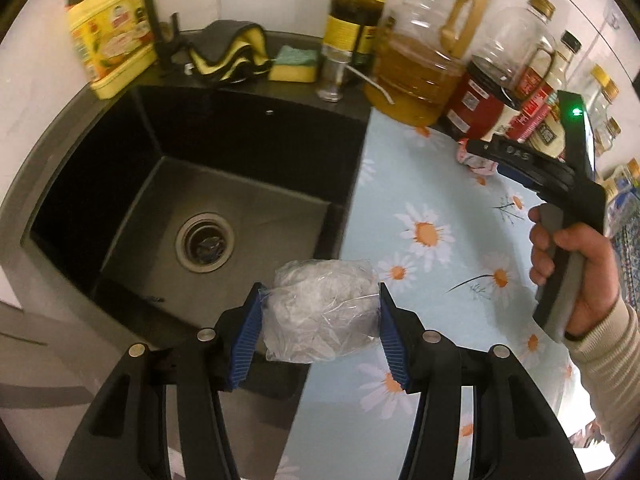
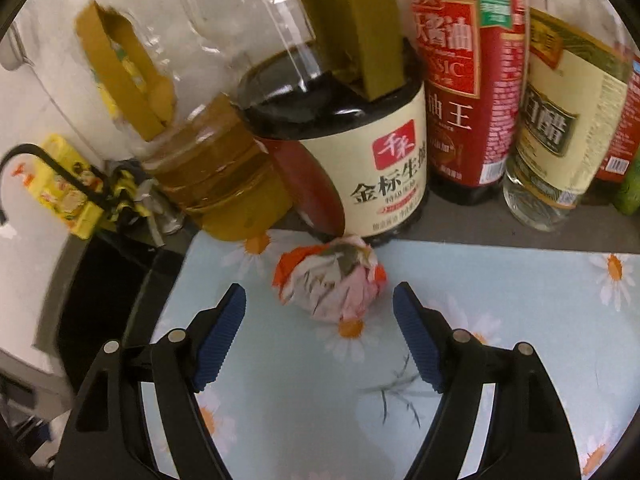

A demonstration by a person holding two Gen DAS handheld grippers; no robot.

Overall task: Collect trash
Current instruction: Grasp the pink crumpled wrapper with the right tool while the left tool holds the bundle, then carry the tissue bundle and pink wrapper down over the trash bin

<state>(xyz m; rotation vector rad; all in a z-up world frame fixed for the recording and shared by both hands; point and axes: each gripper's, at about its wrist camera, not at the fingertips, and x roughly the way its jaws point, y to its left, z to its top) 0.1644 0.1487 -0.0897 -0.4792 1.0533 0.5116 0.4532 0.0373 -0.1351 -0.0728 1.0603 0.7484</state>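
My left gripper (image 1: pixel 320 300) is shut on a crumpled clear plastic bag (image 1: pixel 324 312), held above the edge between the sink and the daisy-print mat. My right gripper (image 2: pixel 320 300) is open, its blue pads on either side of and just short of a crumpled pink, white and orange paper ball (image 2: pixel 332 280) lying on the mat in front of the sauce bottles. In the left wrist view the right gripper (image 1: pixel 476 148) reaches toward that ball (image 1: pixel 478 166), which is mostly hidden behind it.
A black sink (image 1: pixel 120 200) with a drain lies left of the mat (image 1: pixel 440 208). Oil jug (image 1: pixel 416 64), soy sauce jar (image 2: pixel 372 160) and several bottles line the back. Faucet (image 1: pixel 152 12), cloth (image 1: pixel 228 48) and sponge (image 1: pixel 292 64) sit behind the sink.
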